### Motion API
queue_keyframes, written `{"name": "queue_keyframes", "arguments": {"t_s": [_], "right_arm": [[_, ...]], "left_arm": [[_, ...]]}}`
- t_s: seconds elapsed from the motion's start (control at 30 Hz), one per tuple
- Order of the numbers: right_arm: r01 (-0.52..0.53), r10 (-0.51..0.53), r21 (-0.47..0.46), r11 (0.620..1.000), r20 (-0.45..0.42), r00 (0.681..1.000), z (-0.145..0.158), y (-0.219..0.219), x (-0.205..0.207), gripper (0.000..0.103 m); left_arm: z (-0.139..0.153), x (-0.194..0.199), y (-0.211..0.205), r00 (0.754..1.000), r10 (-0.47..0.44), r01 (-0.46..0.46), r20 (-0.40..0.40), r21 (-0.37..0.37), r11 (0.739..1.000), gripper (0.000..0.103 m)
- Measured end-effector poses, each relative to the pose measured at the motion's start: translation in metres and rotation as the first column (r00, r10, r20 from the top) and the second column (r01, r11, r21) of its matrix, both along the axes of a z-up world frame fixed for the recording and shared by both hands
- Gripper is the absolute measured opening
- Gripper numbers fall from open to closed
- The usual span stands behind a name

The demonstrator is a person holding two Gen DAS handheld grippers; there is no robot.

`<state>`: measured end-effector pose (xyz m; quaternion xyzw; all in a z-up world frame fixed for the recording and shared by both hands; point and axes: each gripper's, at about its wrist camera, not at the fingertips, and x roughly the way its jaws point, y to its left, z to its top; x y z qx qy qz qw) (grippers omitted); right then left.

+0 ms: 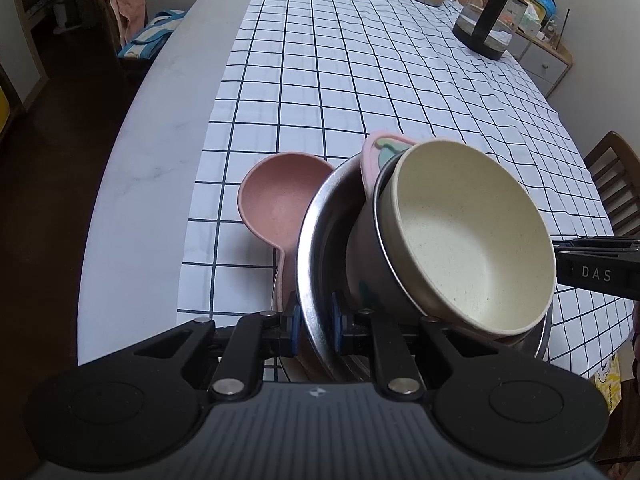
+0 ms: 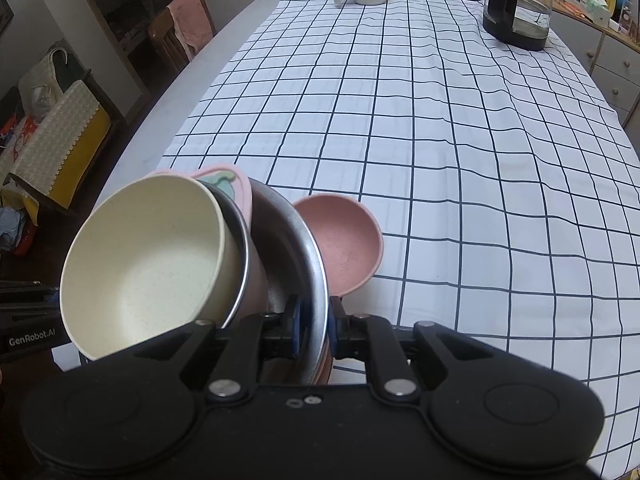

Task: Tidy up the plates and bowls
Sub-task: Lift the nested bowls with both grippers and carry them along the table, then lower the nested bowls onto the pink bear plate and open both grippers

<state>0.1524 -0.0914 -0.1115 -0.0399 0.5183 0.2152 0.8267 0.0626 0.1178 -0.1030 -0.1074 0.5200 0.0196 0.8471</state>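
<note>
- At the near edge of the bench [image 1: 152, 152], the left gripper [image 1: 314, 330] and right gripper [image 2: 316, 332] each pinched the round steel plate's [image 1: 316, 216] rim.
- Inside it leaned a cream speckled bowl [image 1: 472, 240] and a pink plastic dish [image 1: 376, 152]; a pink shallow bowl [image 1: 276, 204] rested behind.
- Lifting evenly would probably keep the stack from sliding.

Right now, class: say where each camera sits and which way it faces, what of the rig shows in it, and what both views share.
Left wrist: on the left gripper, looking down along the table; jaws clamp the steel plate; the right gripper shows at the right edge.
Right wrist: on the right gripper, same direction, clamping the steel plate.
Shared: cream bowl, pink bowl, kettle.
</note>
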Motion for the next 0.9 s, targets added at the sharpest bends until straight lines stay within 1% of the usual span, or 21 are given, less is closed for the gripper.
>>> {"name": "queue_keyframes", "arguments": {"t_s": [0.2,0.33,0.53,0.6,0.67,0.83,0.9], "right_arm": [[0.002,-0.002,-0.003,1.0,0.003,1.0,0.001,-0.003,0.0,0.02],[-0.011,0.011,-0.005,1.0,0.037,0.999,0.007,-0.006,-0.007,0.03],[-0.033,0.032,0.016,0.999,0.073,0.997,0.019,-0.012,-0.019,0.039],[-0.039,0.037,0.028,0.999,0.08,0.996,0.024,-0.015,-0.021,0.041],[-0.054,0.05,0.038,0.998,0.093,0.994,0.029,-0.017,-0.025,0.043],[-0.086,0.077,0.064,0.994,0.129,0.989,0.043,-0.024,-0.034,0.051],[-0.1,0.089,0.074,0.992,0.146,0.985,0.05,-0.027,-0.038,0.055]], "left_arm": [[0.001,-0.002,-0.001,1.0,-0.002,0.002,0.004,0.009,1.0,0.014],[0.004,-0.004,-0.003,1.0,0.001,-0.001,0.011,0.032,0.999,0.015],[0.015,-0.012,-0.002,0.998,0.02,-0.024,0.052,0.068,0.997,0.016],[0.02,-0.016,-0.002,0.997,0.035,-0.04,0.064,0.082,0.996,0.019],[0.025,-0.021,-0.002,0.995,0.055,-0.062,0.082,0.082,0.995,0.028],[0.04,-0.033,-0.008,0.987,0.09,-0.104,0.131,0.107,0.989,0.032],[0.046,-0.039,-0.013,0.983,0.099,-0.118,0.153,0.116,0.986,0.037]]}}
